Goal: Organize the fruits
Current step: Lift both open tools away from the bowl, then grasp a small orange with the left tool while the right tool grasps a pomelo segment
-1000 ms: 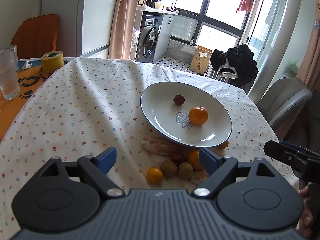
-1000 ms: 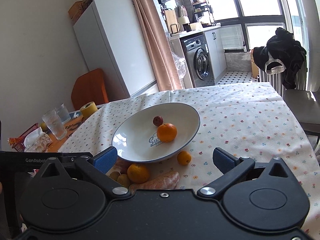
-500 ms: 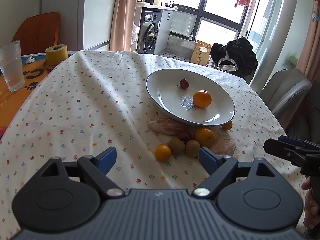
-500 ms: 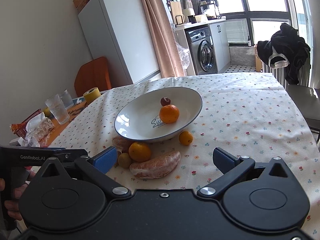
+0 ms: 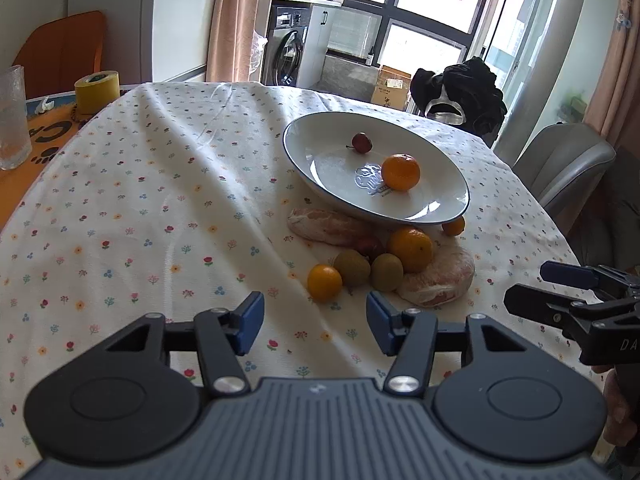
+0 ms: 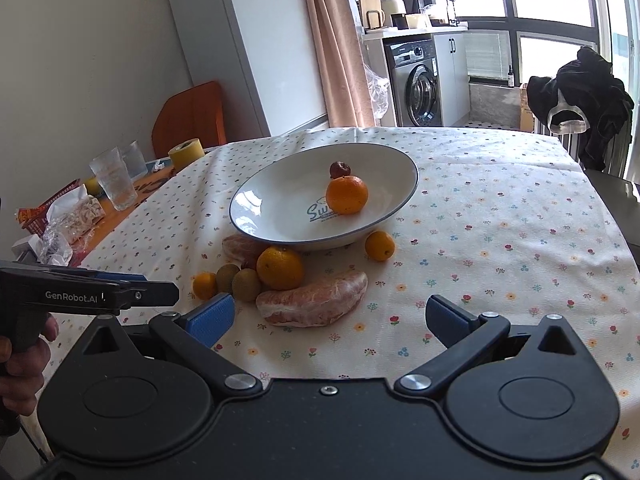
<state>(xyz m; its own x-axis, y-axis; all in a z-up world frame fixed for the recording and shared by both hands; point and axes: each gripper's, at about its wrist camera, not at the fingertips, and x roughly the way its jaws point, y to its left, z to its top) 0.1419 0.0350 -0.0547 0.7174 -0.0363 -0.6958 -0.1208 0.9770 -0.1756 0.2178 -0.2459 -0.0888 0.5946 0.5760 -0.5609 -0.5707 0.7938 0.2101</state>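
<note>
A white plate (image 5: 440, 208) (image 6: 280, 232) holds an orange (image 5: 400, 172) (image 6: 346, 195) and a small dark red fruit (image 5: 362, 143) (image 6: 339, 169). In front of it on the flowered cloth lie a small orange (image 5: 324, 282) (image 6: 204, 285), two kiwis (image 5: 352, 267) (image 6: 247, 284), a bigger orange (image 5: 412, 243) (image 6: 279, 268), two peeled citrus pieces (image 5: 438, 278) (image 6: 314, 299) and another small orange (image 5: 454, 225) (image 6: 379, 245). My left gripper (image 5: 315, 322) is open and empty, just short of the small orange. My right gripper (image 6: 330, 316) is open and empty, near the peeled piece.
A glass (image 5: 12, 118) (image 6: 113, 184), a yellow tape roll (image 5: 97, 91) (image 6: 186, 153) and snack bags (image 6: 68, 222) sit at the table's left end. A grey chair (image 5: 568, 164) stands to the right. The other gripper shows at each view's edge (image 5: 576, 304) (image 6: 80, 294).
Both grippers have drawn back from the plate, so the fruit pile sits further ahead. The left gripper's jaws have narrowed somewhat. The fruit has not moved.
</note>
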